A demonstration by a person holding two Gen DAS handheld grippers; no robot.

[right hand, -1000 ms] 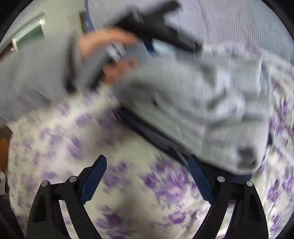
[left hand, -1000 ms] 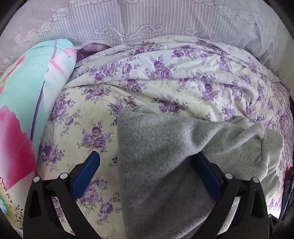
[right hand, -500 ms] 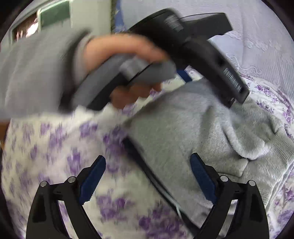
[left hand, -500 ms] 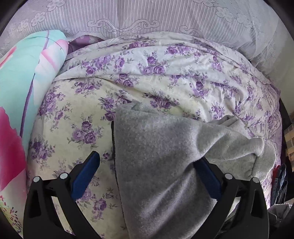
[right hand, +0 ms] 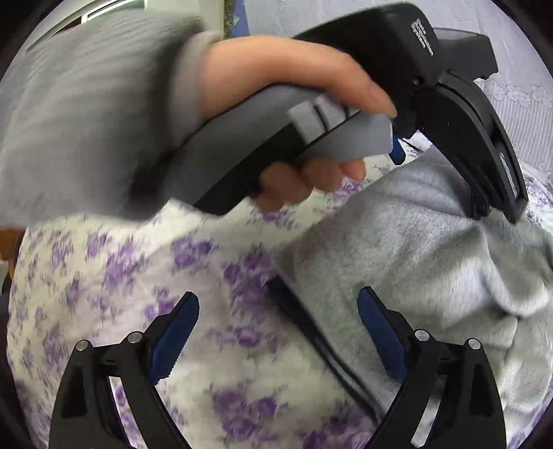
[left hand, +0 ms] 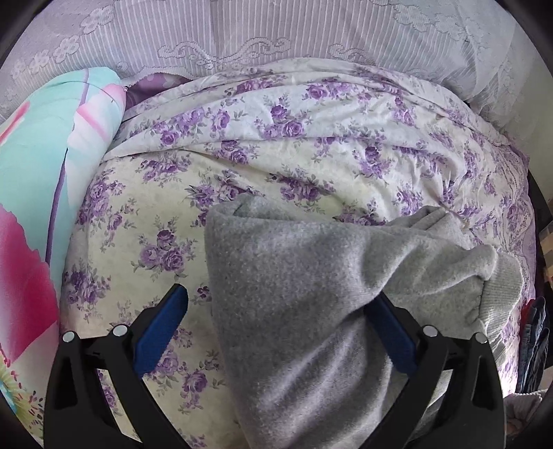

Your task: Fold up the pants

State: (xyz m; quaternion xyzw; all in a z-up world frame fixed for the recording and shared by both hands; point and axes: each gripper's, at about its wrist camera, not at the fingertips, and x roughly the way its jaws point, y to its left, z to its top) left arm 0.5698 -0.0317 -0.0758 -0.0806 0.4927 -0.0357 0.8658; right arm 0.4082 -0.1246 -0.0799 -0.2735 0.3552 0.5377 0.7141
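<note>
On the bed, seen from my left wrist camera, a rolled quilt (left hand: 38,193) in turquoise and pink lies along the far left edge. Beside it spreads the floral bedspread (left hand: 276,138), cream with purple roses, rumpled into long creases toward a striped lace-trimmed cloth (left hand: 276,31) at the back. My left gripper (left hand: 276,328) hangs low over the bed with its fingers (left hand: 162,328) spread wide. The left blue pad sits over bare bedspread, while the right pad is partly buried in grey cloth. The grey pants (left hand: 304,311) lie bunched on the bedspread right of centre, a thick fleecy fold running up between the spread fingers and draping over the right one. A ribbed cuff (left hand: 501,290) shows at the fabric's right end. I cannot tell whether that pad presses the cloth or merely lies under it.

In my right wrist view, the operator's left hand (right hand: 287,79), in a grey sleeve, wraps the handle of the left gripper (right hand: 449,103), whose black body rests against the pants (right hand: 432,248). Lower down, my right gripper (right hand: 276,328) hovers with its fingers (right hand: 176,331) apart, holding nothing. Its left pad is over the bedspread (right hand: 121,276), its right pad above the edge of the grey fabric, where a dark band (right hand: 328,349) runs along the hem.
</note>
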